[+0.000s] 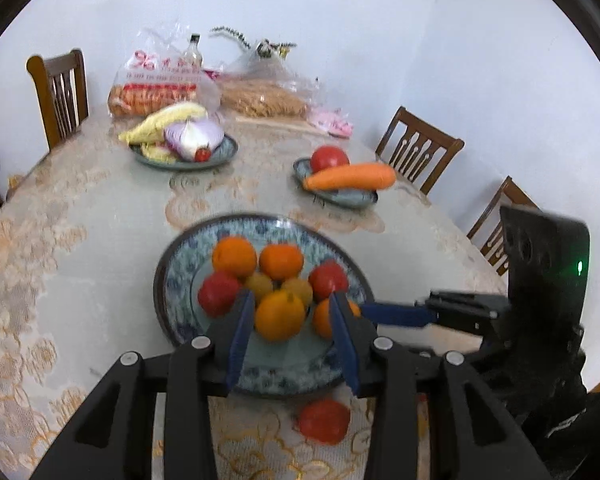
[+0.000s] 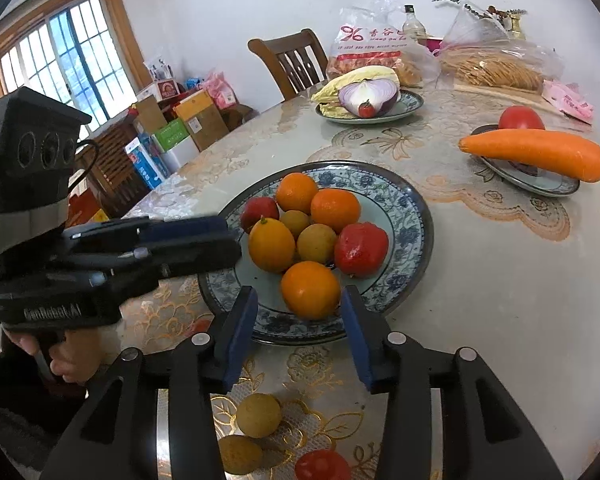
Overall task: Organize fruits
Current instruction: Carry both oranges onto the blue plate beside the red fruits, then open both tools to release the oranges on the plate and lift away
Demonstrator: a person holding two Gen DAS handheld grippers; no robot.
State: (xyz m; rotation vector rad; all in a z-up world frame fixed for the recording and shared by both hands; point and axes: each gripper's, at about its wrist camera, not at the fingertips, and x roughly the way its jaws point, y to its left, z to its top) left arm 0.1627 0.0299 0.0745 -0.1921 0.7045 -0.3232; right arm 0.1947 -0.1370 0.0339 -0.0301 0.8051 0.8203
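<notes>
A blue patterned plate (image 1: 180, 264) (image 2: 404, 208) holds several oranges, red fruits and small yellow fruits. My left gripper (image 1: 292, 320) is open over the plate's near side, its fingers on either side of an orange (image 1: 279, 316). My right gripper (image 2: 300, 312) is open, its fingers on either side of the front orange (image 2: 310, 289) at the plate's near rim. A red fruit (image 1: 324, 420) (image 2: 322, 465) and two yellow fruits (image 2: 258, 415) (image 2: 239, 453) lie loose on the tablecloth in front of the plate.
A small plate with a carrot (image 2: 536, 152) and a tomato (image 2: 521, 118) sits at the right. A plate with cabbage, onion and a cherry tomato (image 2: 370, 100) sits farther back. Bags of food (image 1: 160, 84) line the far edge. Wooden chairs (image 1: 420, 148) surround the table.
</notes>
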